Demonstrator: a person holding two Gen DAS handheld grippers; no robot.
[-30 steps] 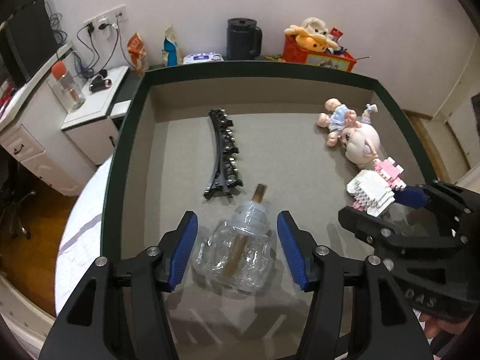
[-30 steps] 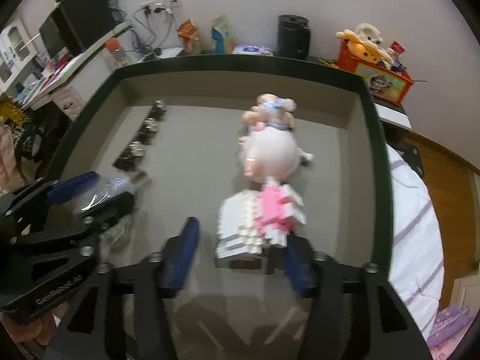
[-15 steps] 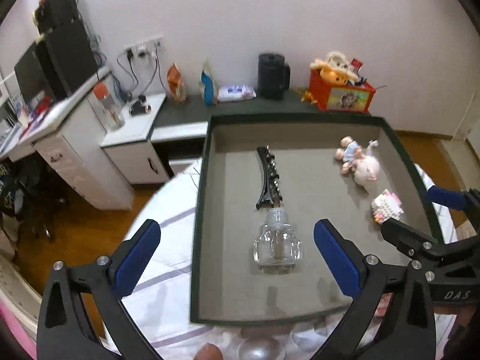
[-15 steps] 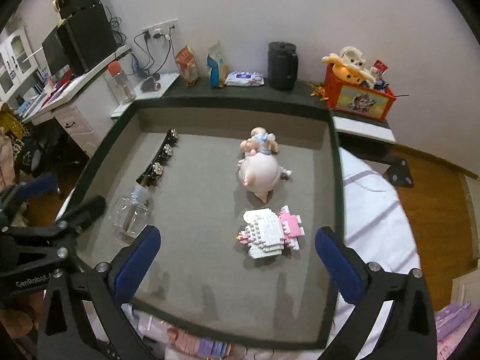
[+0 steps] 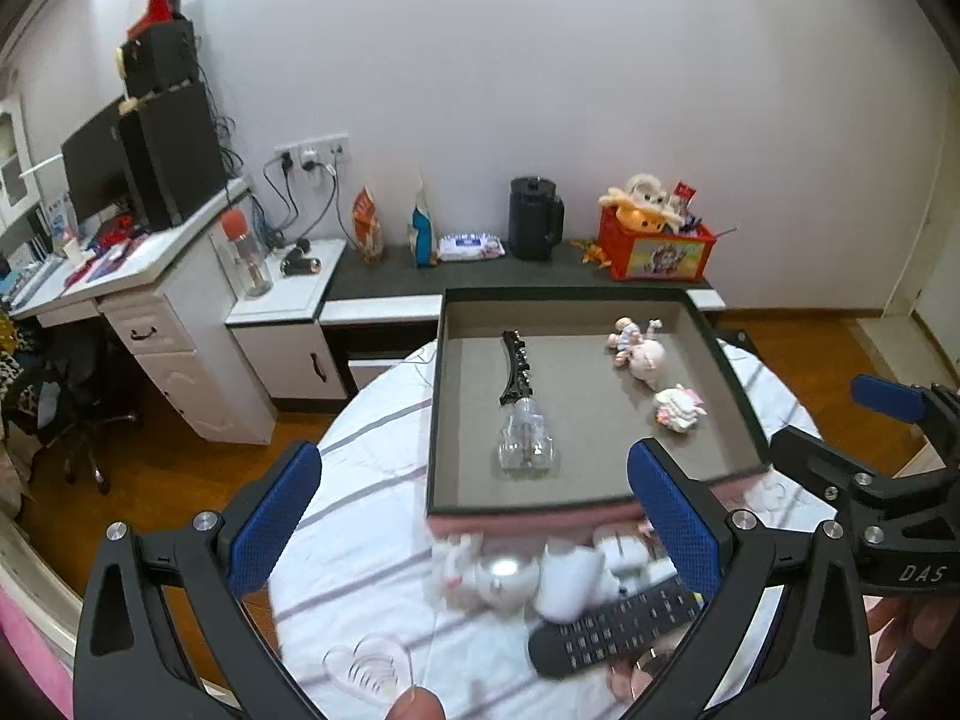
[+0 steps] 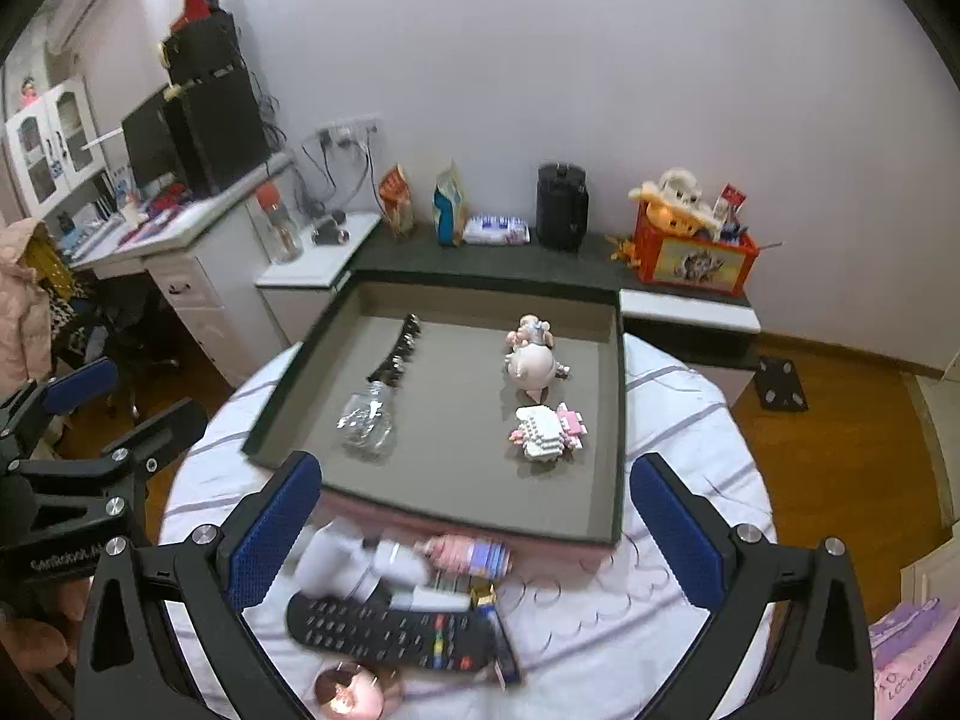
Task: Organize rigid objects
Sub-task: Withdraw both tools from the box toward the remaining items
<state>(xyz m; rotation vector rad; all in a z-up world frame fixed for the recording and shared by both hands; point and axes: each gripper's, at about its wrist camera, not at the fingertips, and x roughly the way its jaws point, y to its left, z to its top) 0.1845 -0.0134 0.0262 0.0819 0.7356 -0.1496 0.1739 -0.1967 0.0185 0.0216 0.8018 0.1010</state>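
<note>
Presently, your holdings, largest first. Worktop [image 6: 690,420]: round, white cloth with stripes. Tray [image 6: 617,420]: dark-rimmed, grey floor, sitting on the worktop. Left claw [image 5: 474,519]: spread wide, gripping nothing, held above the tray's near edge. Right claw [image 6: 474,525]: likewise spread wide and empty, over the clutter in front of the tray. Remote control [image 6: 396,636]: black, on the cloth just before the tray, among blurred small items you cannot identify. Inside the tray, left side: clear bottle [image 5: 527,438] lying down, its neck touching a black track piece [image 5: 516,367] that runs toward the far wall. Right side: doll [image 6: 531,354], with a white-and-pink block figure [image 6: 549,429] just beside it, nearer you.
</note>
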